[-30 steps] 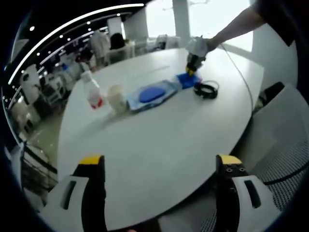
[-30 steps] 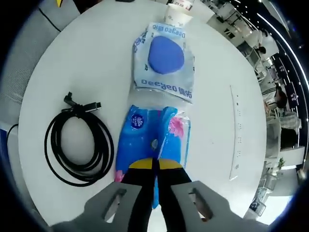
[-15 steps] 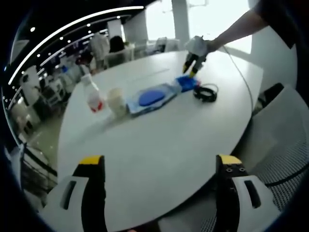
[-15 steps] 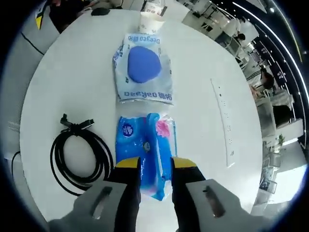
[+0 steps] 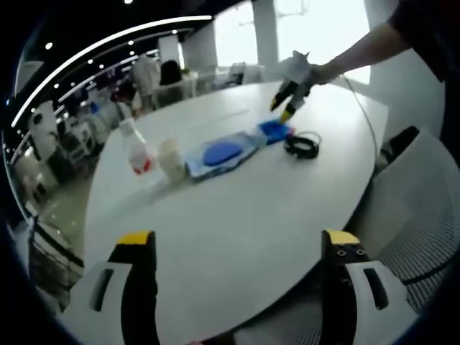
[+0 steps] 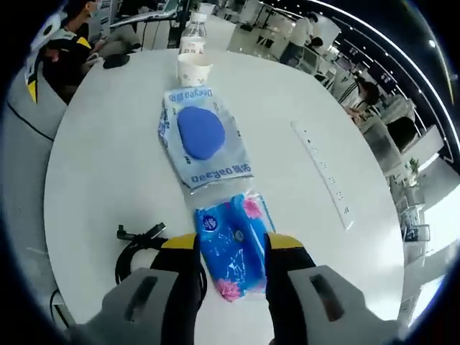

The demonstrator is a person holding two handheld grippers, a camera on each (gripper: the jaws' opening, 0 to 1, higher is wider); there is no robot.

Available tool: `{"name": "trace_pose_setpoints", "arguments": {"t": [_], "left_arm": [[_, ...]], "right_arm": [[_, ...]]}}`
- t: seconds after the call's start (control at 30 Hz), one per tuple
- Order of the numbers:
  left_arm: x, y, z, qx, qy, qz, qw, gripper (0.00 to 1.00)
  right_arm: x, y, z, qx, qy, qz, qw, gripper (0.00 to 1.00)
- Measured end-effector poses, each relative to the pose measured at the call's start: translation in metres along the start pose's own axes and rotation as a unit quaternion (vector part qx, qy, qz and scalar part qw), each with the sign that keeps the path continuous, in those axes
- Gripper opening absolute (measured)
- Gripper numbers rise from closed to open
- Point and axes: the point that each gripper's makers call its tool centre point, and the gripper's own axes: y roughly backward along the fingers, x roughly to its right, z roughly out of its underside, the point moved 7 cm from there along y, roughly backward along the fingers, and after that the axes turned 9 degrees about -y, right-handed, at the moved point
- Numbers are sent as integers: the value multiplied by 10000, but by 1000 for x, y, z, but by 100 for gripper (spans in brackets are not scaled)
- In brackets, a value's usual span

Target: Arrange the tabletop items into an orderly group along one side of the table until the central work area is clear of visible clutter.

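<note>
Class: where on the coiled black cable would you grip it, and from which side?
Grip the coiled black cable across its bundled loops from above. It lies flat on the table, so a jaw could likely go inside the ring and one outside. In the right gripper view its plug ends stick out loose.

bottle, cup, blue-disc pouch, tissue pack, cable in line

One bottle, one cup, two packets, one cable
</note>
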Motion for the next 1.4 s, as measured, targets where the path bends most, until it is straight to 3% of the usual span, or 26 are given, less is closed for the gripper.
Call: {"name": "trace_pose_setpoints", "arguments": {"t": [0.47, 0.73, 1.13, 1.4], "left_arm": [[1, 1, -4, 189, 29, 72, 9998, 97], [2, 3, -6, 268, 37, 71, 9996, 98], [4, 3, -7, 254, 16, 138, 9996, 96], [4, 2, -6, 214, 17, 145, 9997, 95]], "right_arm": [[-35, 13, 6, 180, -472, 28, 9987, 43], [-60, 15, 21, 241, -748, 20, 9969, 45], [-91, 11, 46, 286, -1259, -37, 9916, 39], [-99, 5, 51, 374, -1603, -45, 9864, 31]]}}
